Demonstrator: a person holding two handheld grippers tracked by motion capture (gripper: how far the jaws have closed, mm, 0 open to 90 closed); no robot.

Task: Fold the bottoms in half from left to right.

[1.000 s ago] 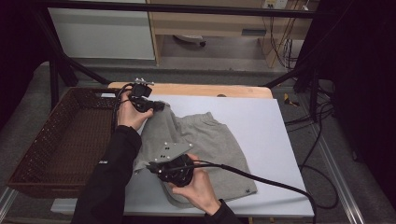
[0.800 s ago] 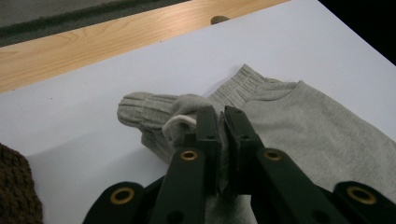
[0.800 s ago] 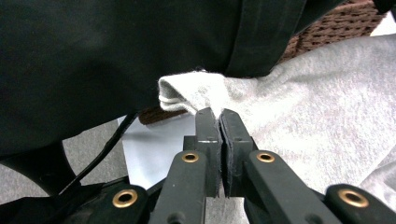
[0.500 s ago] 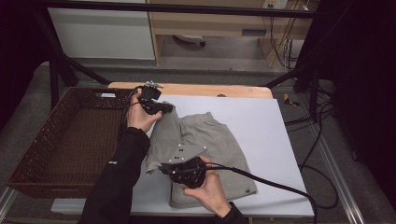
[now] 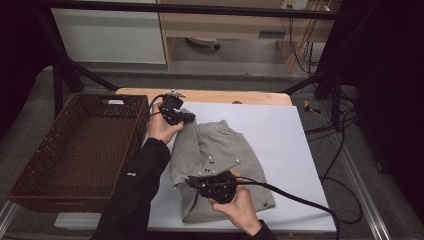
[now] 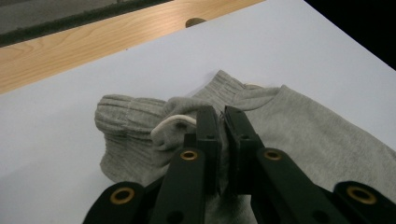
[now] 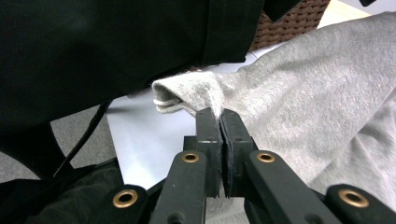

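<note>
A pair of grey sweat shorts [image 5: 227,150] lies on the white table sheet [image 5: 285,130]. My left gripper [image 5: 191,118] is at the far left corner of the shorts, shut on the ribbed waistband [image 6: 121,116]. A white drawstring [image 6: 173,123] loops just beside its jaws [image 6: 222,116]. At the near left edge, my right gripper [image 5: 192,182] is shut on a fold of the grey fabric [image 7: 303,84], and the cloth bunches over its tips [image 7: 220,116]. A black sleeve [image 7: 116,46] hangs close above the right gripper.
A brown wicker basket [image 5: 30,170] stands to the left of the table, open and with nothing in it. A wooden strip [image 5: 215,95] runs along the table's far edge. Black cables [image 5: 300,202] trail off to the right, and a metal frame rail [image 5: 365,200] borders that side.
Both hands have shifted to the right, each still gripping the shorts. The left edge of the shorts has been drawn rightward over the rest of the garment.
</note>
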